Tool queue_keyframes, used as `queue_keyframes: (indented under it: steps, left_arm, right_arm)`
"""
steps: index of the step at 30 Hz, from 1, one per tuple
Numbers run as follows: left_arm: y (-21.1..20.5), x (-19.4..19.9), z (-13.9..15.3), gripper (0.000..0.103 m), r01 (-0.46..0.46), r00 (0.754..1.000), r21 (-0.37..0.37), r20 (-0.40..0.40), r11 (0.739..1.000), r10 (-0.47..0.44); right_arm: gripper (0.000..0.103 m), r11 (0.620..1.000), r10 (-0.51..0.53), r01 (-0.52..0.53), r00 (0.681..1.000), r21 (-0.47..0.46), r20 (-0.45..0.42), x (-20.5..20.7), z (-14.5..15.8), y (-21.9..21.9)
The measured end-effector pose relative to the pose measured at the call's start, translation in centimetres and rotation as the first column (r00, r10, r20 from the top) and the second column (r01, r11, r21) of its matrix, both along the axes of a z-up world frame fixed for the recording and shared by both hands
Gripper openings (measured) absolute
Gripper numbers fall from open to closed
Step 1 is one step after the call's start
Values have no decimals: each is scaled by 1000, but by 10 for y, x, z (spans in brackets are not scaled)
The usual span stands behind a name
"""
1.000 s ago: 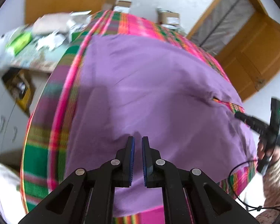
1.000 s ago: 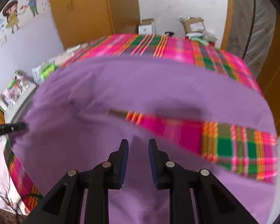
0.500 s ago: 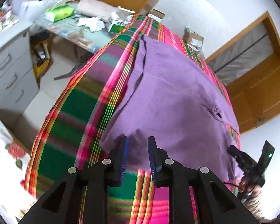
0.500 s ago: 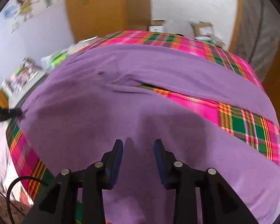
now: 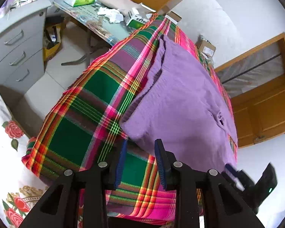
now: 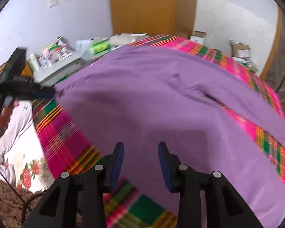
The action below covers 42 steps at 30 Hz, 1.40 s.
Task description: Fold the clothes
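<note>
Left gripper (image 5: 140,159) agape over plaid blanket (image 5: 96,102), purple garment (image 5: 180,102) beside.

The left wrist view looked from the bed's near left corner, close above the plaid blanket (image 5: 81,136), facing toward the door. The right wrist view looked from the near edge, close over the purple garment (image 6: 161,104). Both showed this garment
</note>
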<state>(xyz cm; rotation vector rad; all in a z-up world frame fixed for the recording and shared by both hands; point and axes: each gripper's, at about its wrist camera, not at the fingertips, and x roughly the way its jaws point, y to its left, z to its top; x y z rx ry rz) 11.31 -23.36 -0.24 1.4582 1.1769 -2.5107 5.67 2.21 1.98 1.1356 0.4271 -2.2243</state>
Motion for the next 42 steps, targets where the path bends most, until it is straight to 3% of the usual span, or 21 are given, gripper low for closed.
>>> queue_keyframes:
  steps: [4,6,14,16,18,20,22,24,30,34,39,42]
  left_arm:
    - [-5,-8,-4,31,-40,999,72,1,997,40]
    - [-6,-10,-5,31,-47,999,87,0,995,47]
    - [-9,-12,-6,31,-92,995,120,-19,988,95]
    - [-9,-14,-6,15,-94,995,107,-27,990,97]
    - [-10,-15,-5,12,-98,994,117,-39,988,103]
    - [-13,-15,-4,10,-109,992,130,-50,985,117]
    - [-16,-14,-2,10,-120,989,141,-64,983,130]
    - [-17,-14,-1,10,-129,988,141,-70,982,140]
    - [-24,-11,11,10,-152,980,139,-106,979,167]
    - [-22,-3,14,10,-137,981,123,-121,983,152]
    - [-28,4,-12,10,-173,982,147,-50,974,182]
    - [-29,3,-10,10,-182,980,144,-56,973,192]
  right_arm:
    - [49,998,24,-23,1000,65,-9,14,-20,-13]
    - [55,997,25,-21,998,73,-54,22,-20,-14]
    - [58,997,-48,54,995,62,-92,25,-24,-3]
    - [58,997,-66,70,993,37,-98,24,-25,0]
    - [45,997,-67,69,993,20,-93,24,-25,-2]
    - [21,998,-51,53,994,16,-94,24,-24,-7]
    - [5,999,-34,38,994,38,-109,27,-24,-15]
    - [4,998,-24,32,992,57,-124,29,-24,-23]
    - [3,1000,-17,15,988,-18,-153,36,2,-24]
    - [3,998,-6,-1,995,-68,-100,41,11,-16]
    - [3,997,-10,8,1000,-70,-25,44,-14,-19]
    - [3,997,-11,8,999,-77,-41,45,-13,-22]
